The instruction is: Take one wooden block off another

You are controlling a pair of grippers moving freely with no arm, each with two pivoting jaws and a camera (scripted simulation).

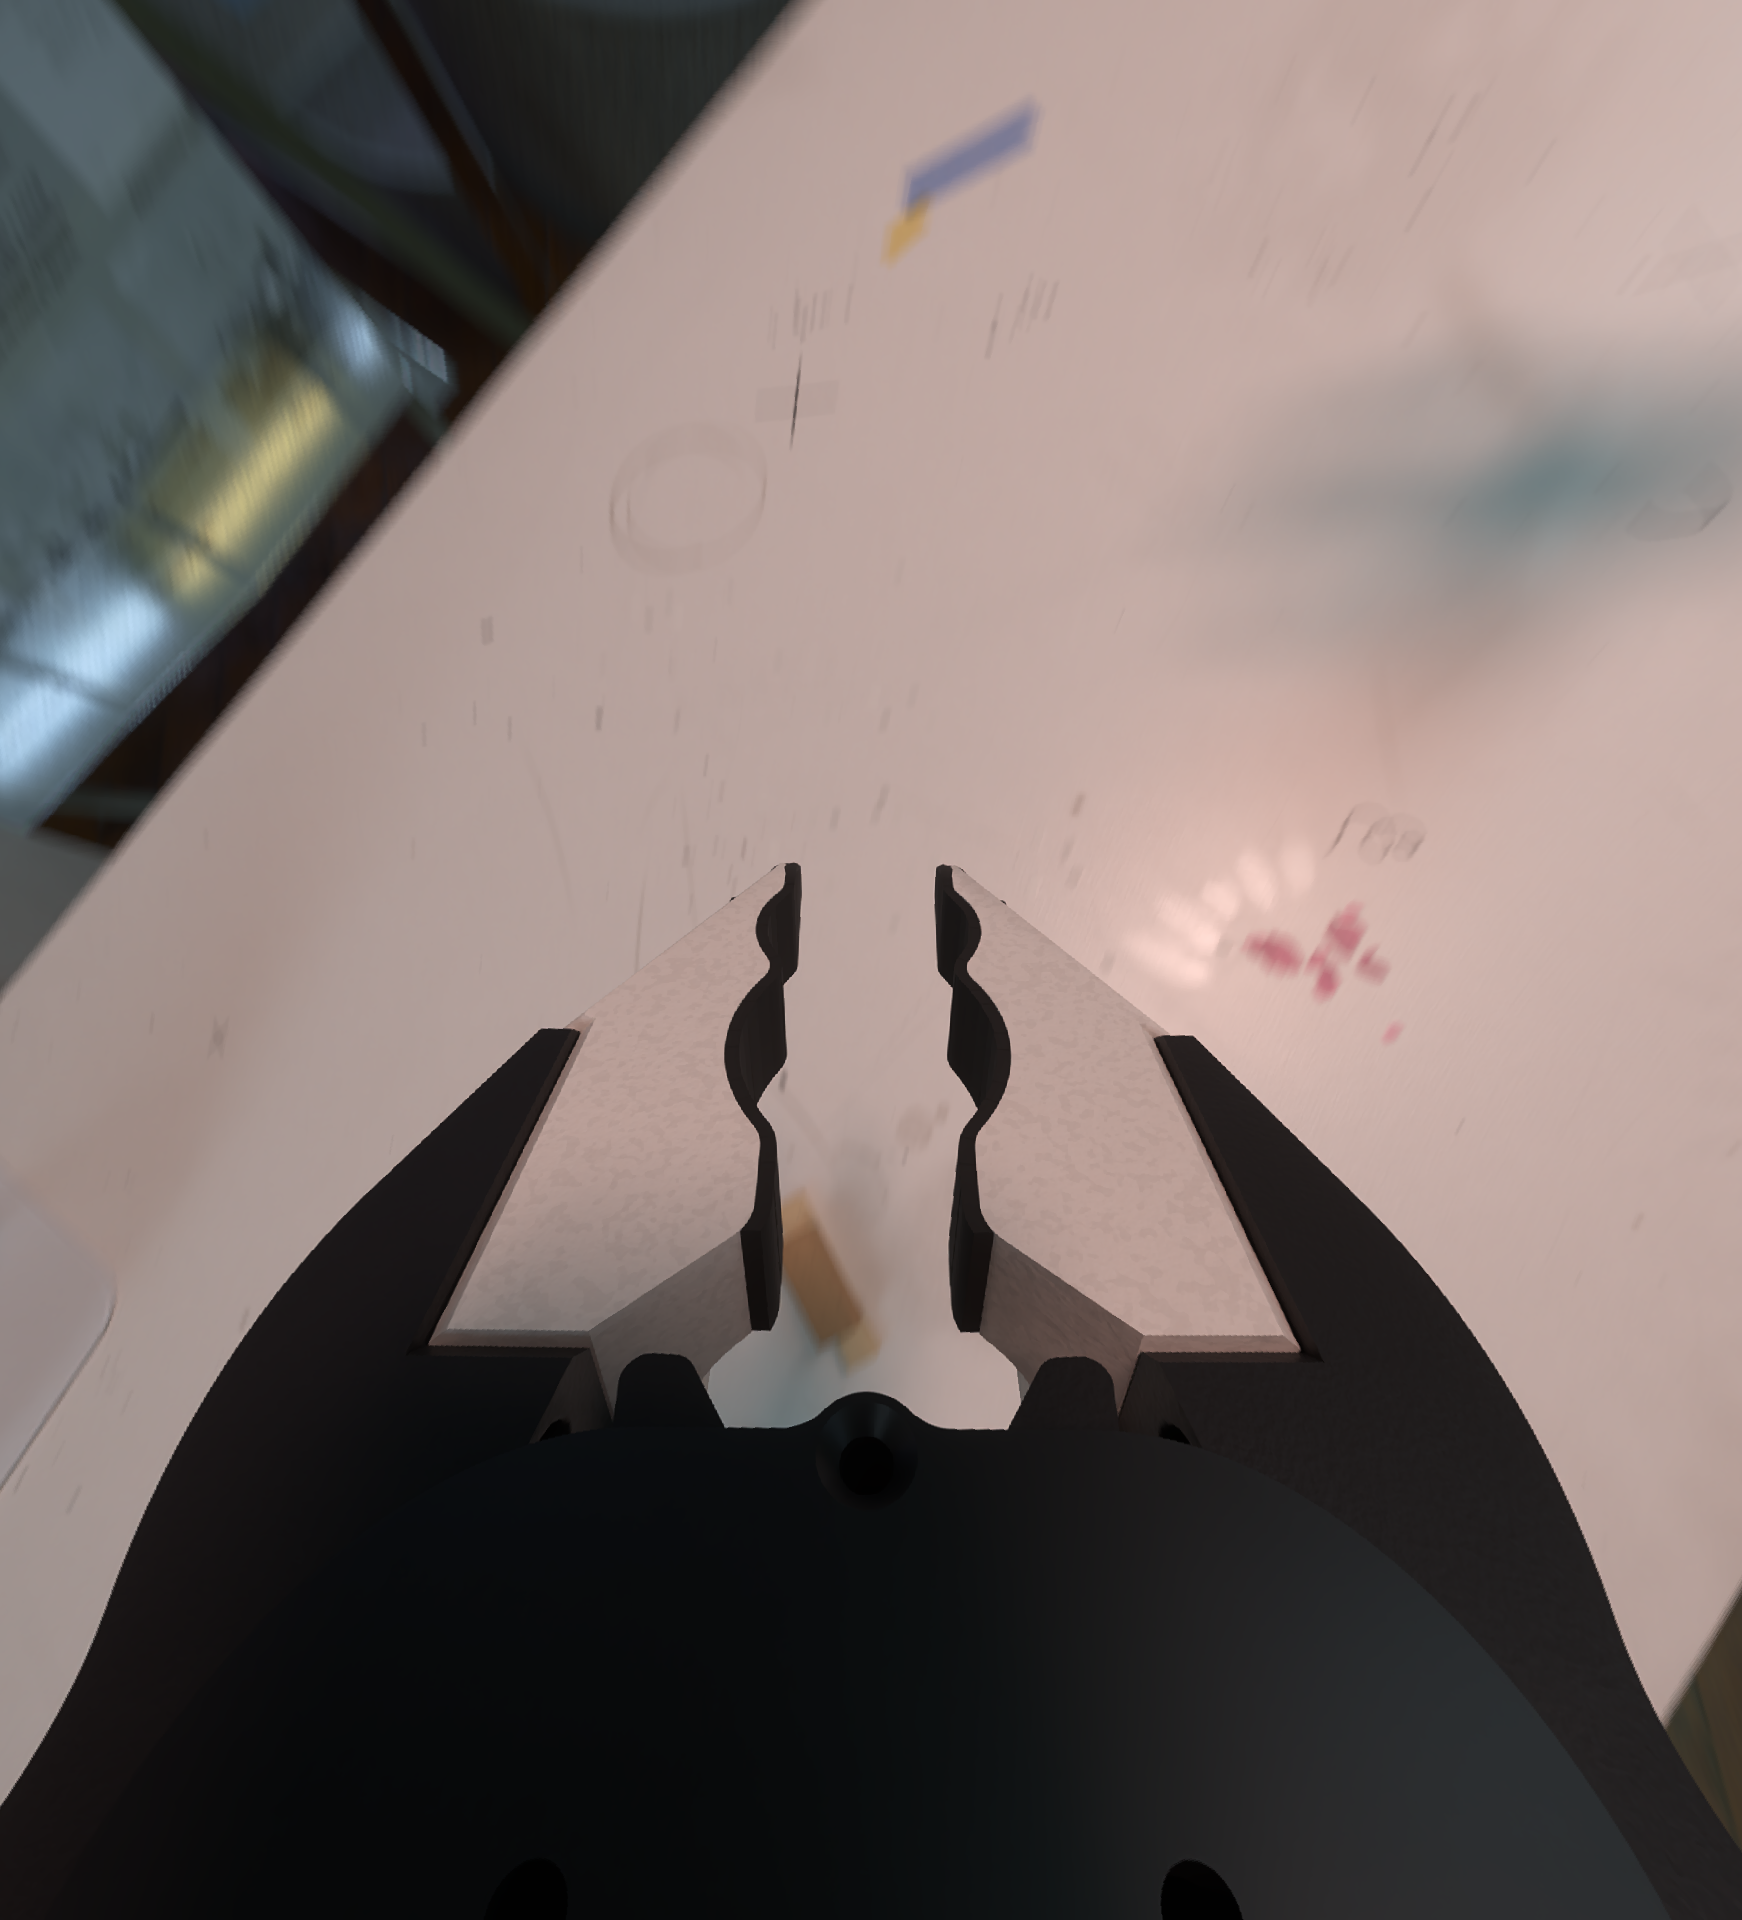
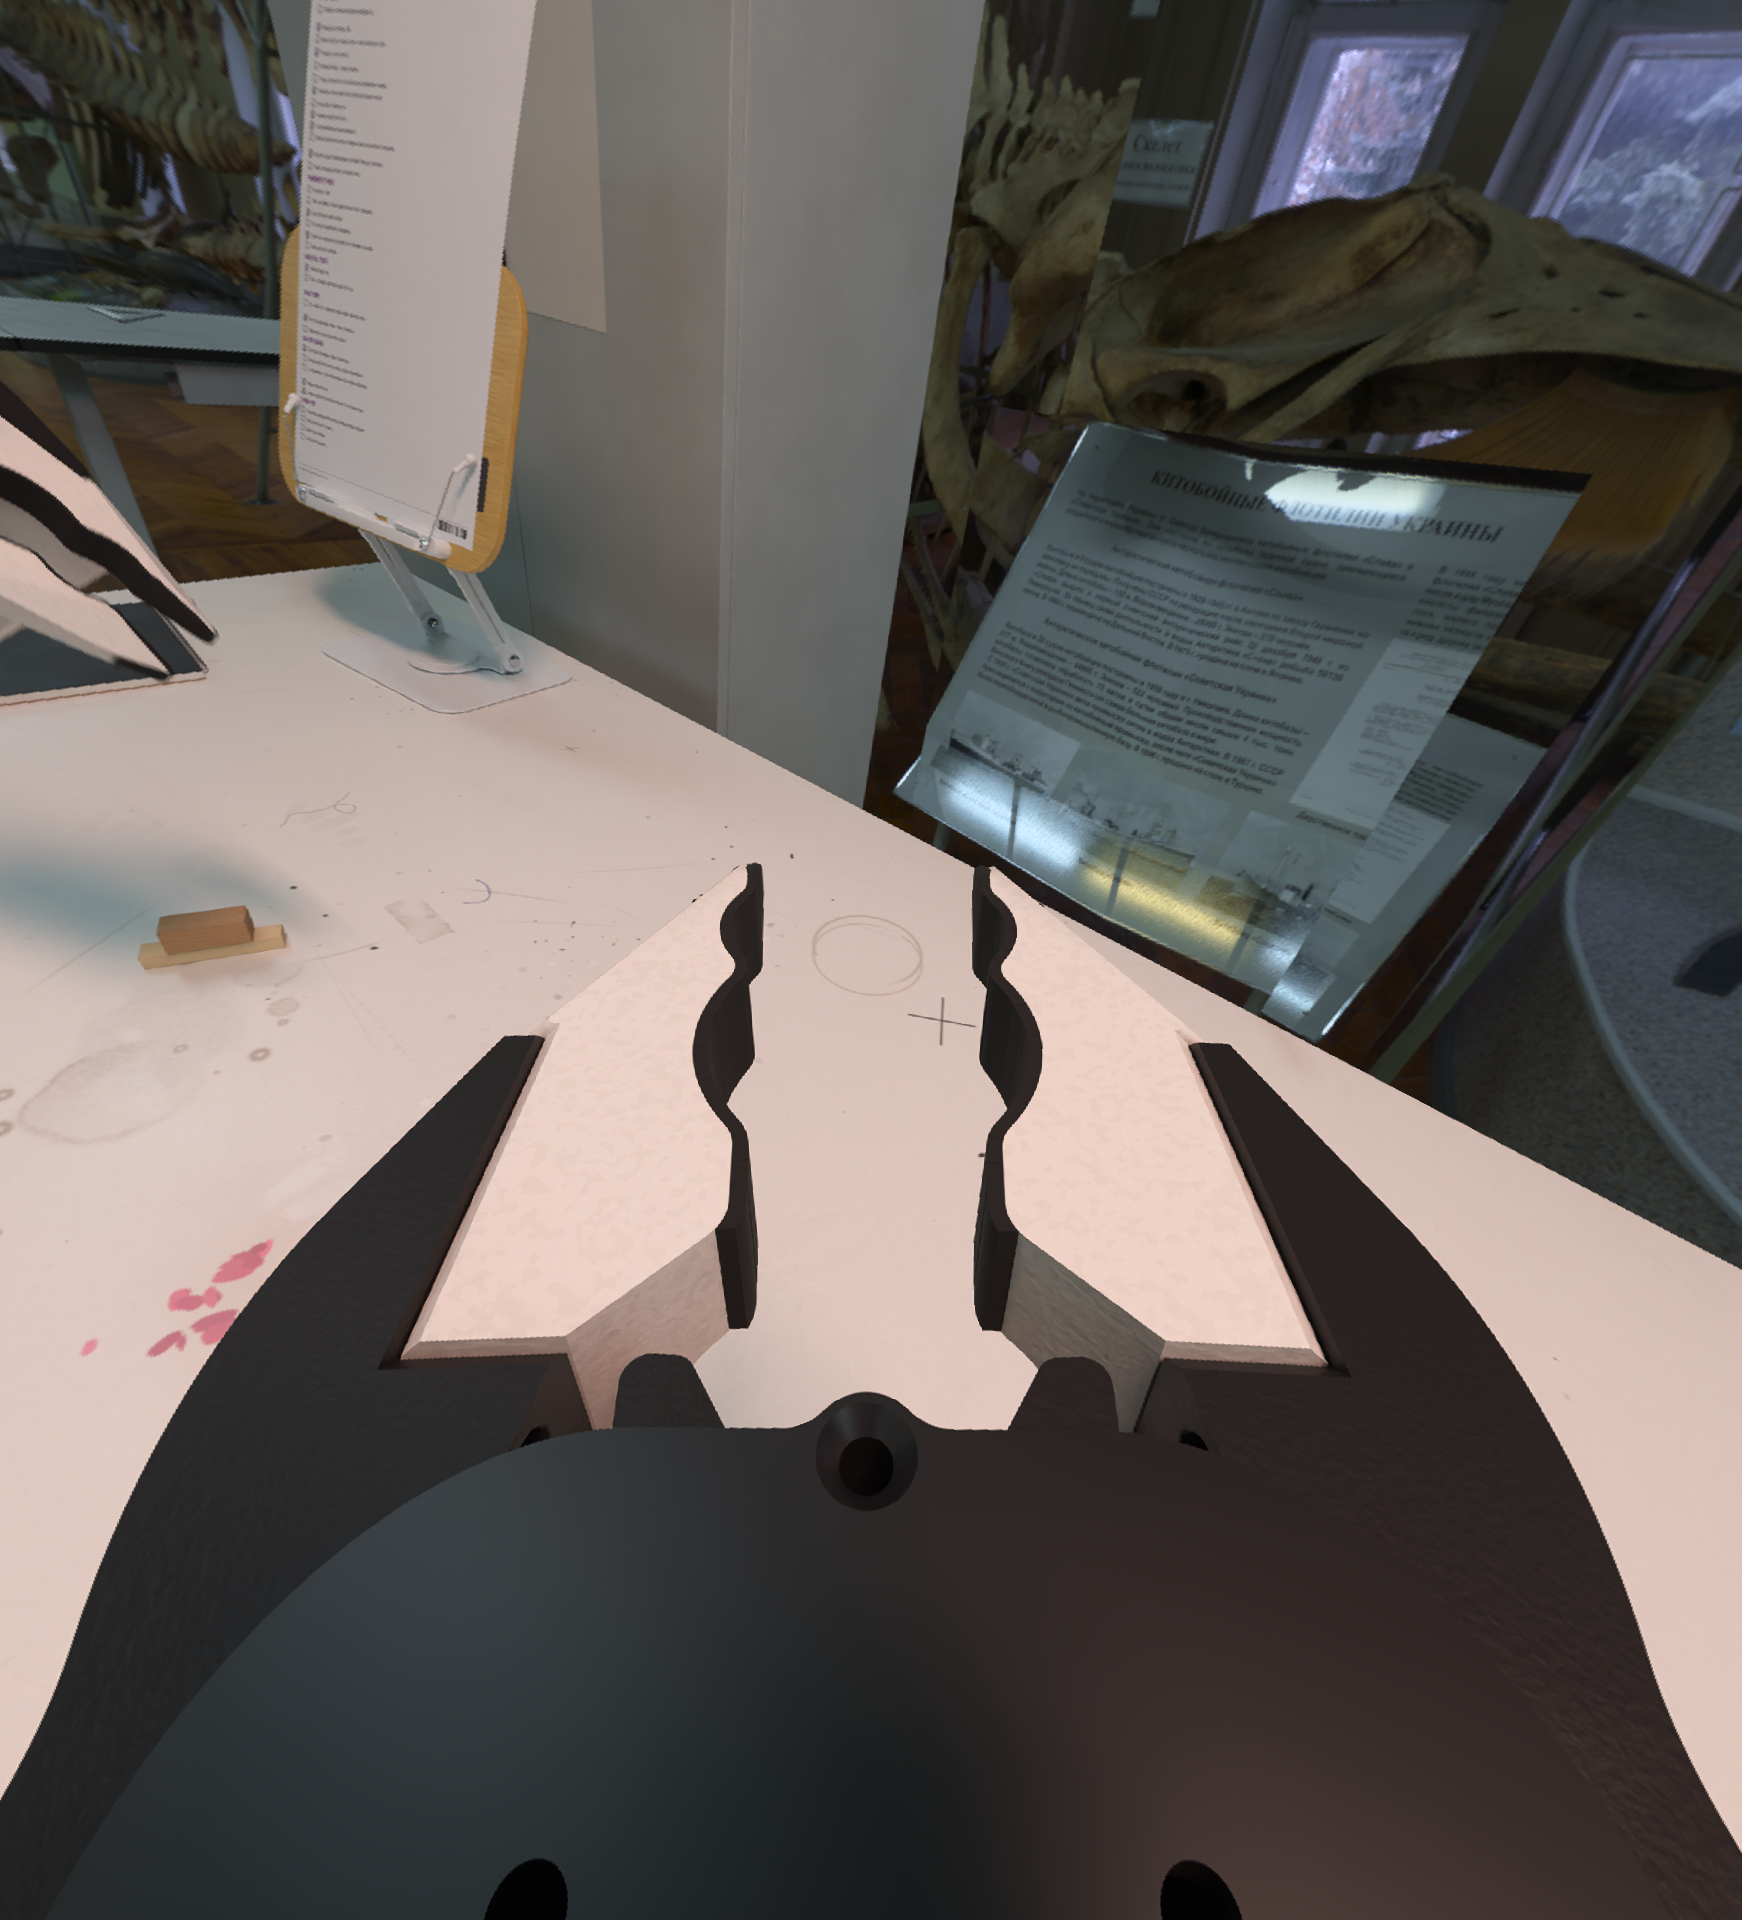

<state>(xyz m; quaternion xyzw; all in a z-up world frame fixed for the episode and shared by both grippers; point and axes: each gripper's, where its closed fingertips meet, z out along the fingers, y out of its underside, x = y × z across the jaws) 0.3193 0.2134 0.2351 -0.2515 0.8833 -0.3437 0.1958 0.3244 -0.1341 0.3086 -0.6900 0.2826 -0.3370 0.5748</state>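
A small darker wooden block (image 2: 205, 925) lies on a flat, paler wooden block (image 2: 259, 943) on the white table (image 2: 555, 831), at the left in the right wrist view. My right gripper (image 2: 867, 883) is open and empty, well to the right of the blocks and above the table. My left gripper (image 1: 867, 883) is open and empty; its view is blurred. The blocks (image 1: 820, 1262) show through the gap near its finger bases, below the fingers. The left gripper also shows, blurred, at the far left of the right wrist view (image 2: 67, 551), above and behind the blocks.
A paper on a wooden document stand (image 2: 399, 343) is at the back of the table, with a white pillar (image 2: 794, 364) beside it. A dark flat board (image 2: 46, 675) lies at the back left. The table edge (image 2: 1262, 1049) runs diagonally on the right, with a display panel (image 2: 1231, 675) beyond.
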